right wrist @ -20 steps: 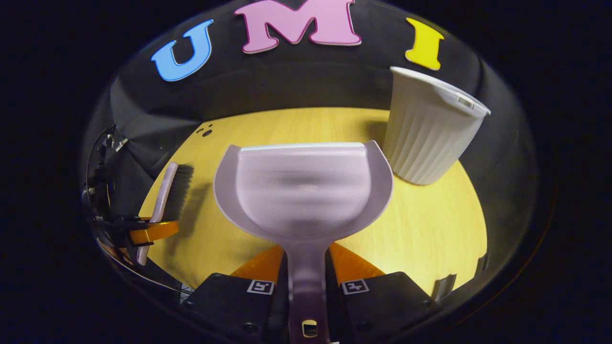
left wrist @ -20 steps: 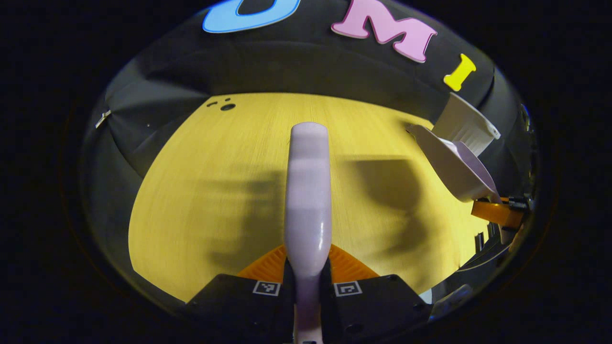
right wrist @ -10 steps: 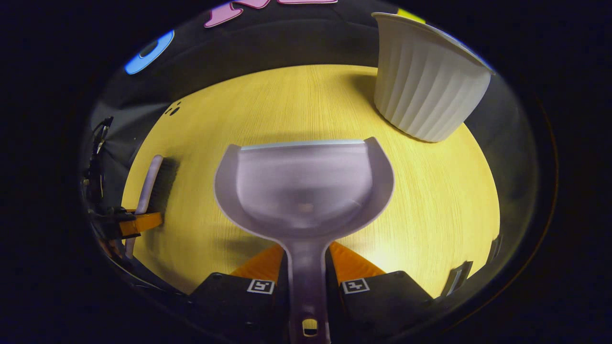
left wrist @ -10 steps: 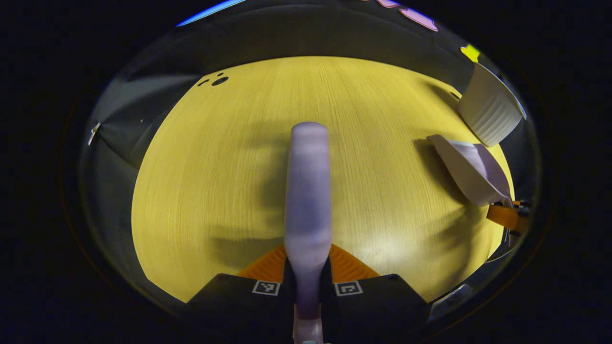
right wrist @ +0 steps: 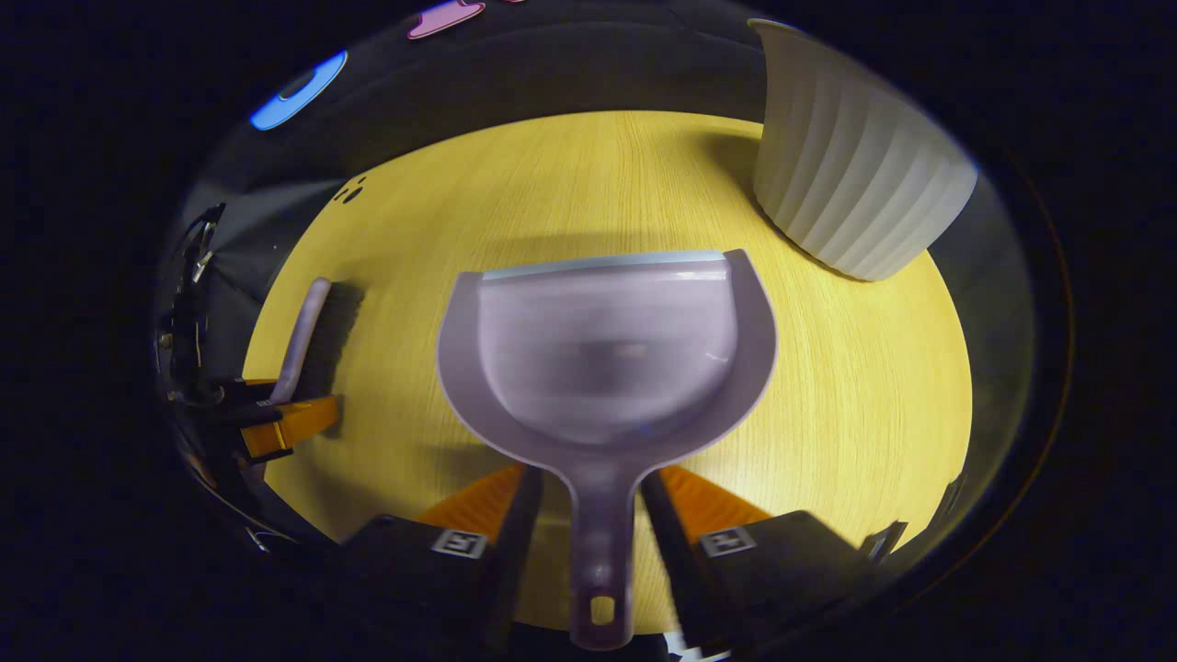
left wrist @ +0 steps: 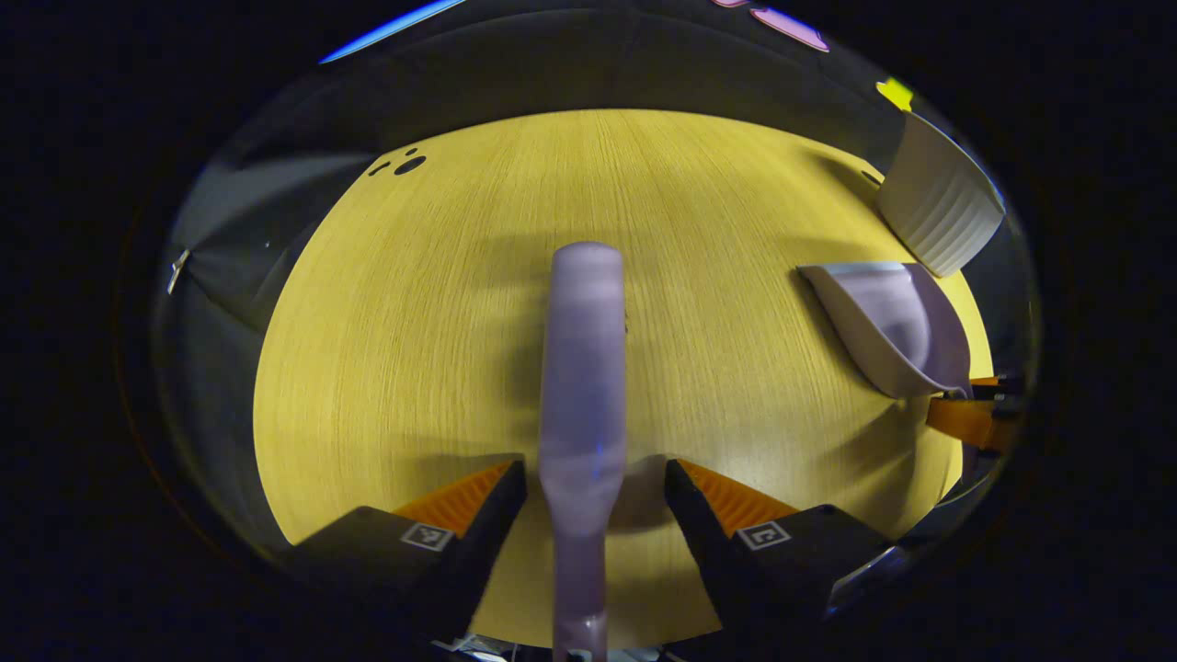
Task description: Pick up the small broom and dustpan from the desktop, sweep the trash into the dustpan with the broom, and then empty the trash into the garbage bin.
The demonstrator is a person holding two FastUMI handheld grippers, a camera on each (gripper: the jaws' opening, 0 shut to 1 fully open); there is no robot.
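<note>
The lilac small broom (left wrist: 584,368) lies on the yellow desktop (left wrist: 414,322), its handle running between the spread fingers of my left gripper (left wrist: 596,473), which is open and not pressing on it. The lilac dustpan (right wrist: 607,359) rests flat on the desktop (right wrist: 864,386), its handle in the gap of my open right gripper (right wrist: 591,478). In the right gripper view the broom (right wrist: 308,336) with its dark bristles sits far left by the left gripper (right wrist: 285,423). In the left gripper view the dustpan (left wrist: 897,322) is at the right, with the right gripper (left wrist: 965,418) behind it.
A white ribbed garbage bin (right wrist: 855,184) stands at the back right of the desktop, just beyond the dustpan; it appears at the right edge as the bin (left wrist: 938,207) in the left gripper view. Small dark spots (left wrist: 405,165) mark the far left corner.
Both grippers came down to the desktop and opened. The broom and the dustpan, held shut in the fingers before, now lie released on the table.
</note>
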